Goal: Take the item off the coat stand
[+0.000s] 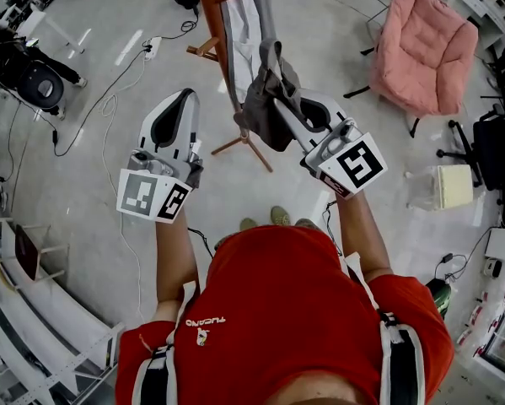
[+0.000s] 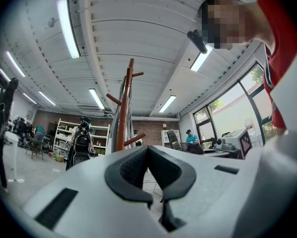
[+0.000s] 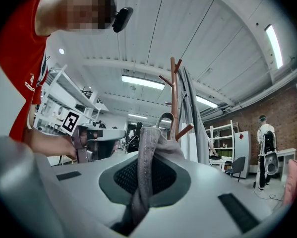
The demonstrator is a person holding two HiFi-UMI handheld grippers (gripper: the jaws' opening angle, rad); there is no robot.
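The wooden coat stand [image 1: 224, 36] rises just ahead of me, and a pale grey garment [image 1: 254, 11] hangs on it. My right gripper [image 1: 279, 101] is shut on a dark grey fabric item [image 1: 265, 99], held up close beside the stand's pole. In the right gripper view the fabric [image 3: 144, 157] runs between the jaws, and its strap loop [image 3: 164, 118] sits in front of the stand [image 3: 174, 95]. I cannot tell whether the loop touches a peg. My left gripper [image 1: 176, 112] is to the left of the stand, shut with nothing in it [image 2: 148, 150].
A pink padded chair [image 1: 425, 45] stands at the right. Cables [image 1: 109, 99] trail over the floor on the left. White shelving [image 1: 33, 310] runs along the near left. A pale box [image 1: 454, 186] sits at the right. A person with a backpack [image 2: 81, 143] stands far off.
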